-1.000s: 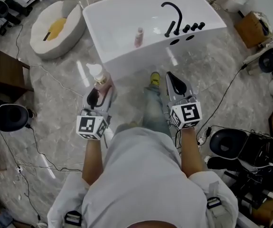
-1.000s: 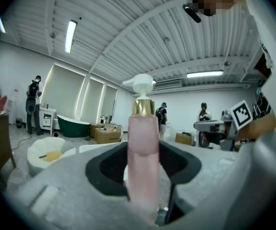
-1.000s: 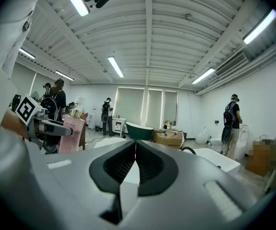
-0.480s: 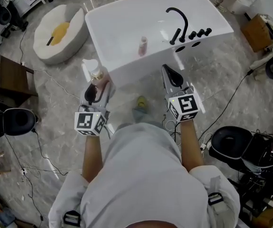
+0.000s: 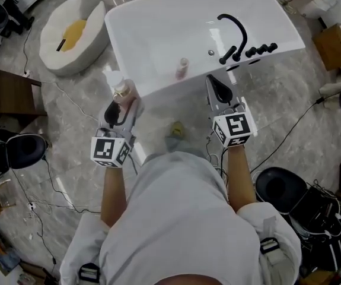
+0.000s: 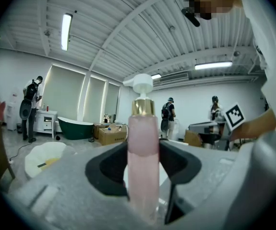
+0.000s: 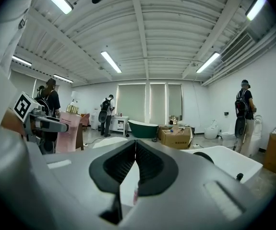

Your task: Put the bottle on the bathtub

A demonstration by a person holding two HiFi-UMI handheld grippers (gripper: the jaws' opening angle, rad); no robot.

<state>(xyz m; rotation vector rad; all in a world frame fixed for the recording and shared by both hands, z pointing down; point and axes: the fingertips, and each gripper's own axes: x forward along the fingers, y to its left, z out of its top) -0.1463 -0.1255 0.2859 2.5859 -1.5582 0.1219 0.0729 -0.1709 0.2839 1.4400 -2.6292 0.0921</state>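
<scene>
Change since earlier frames: both grippers have been carried forward across the floor (image 5: 69, 129) to the bathtub (image 5: 158, 34); a strip of floor that lay between them and the tub has been closed.
Bottle: a pink pump bottle (image 5: 123, 92) is held upright between the jaws of the left gripper (image 5: 124, 104), its white pump head standing above them; in the head view it is seen against the tub's near wall, not set down on the tub.
Left gripper: clamped on the bottle's body, with both pads pressed against its sides.
Right gripper (image 5: 218, 88): jaws brought together with nothing between them; its tip is seen at the tub's near edge, below the black faucet (image 5: 235, 31).
Head view only: a second small bottle (image 5: 183, 67) is seen standing inside the tub, and a white cushion (image 5: 72, 34) with a yellow centre lies on the floor to the tub's left.
Left gripper view only: the bottle's gold collar (image 6: 142, 107) is seen under the pump, and people are seen standing far off.
Right gripper view only: the held bottle is seen from the side at far left.
</scene>
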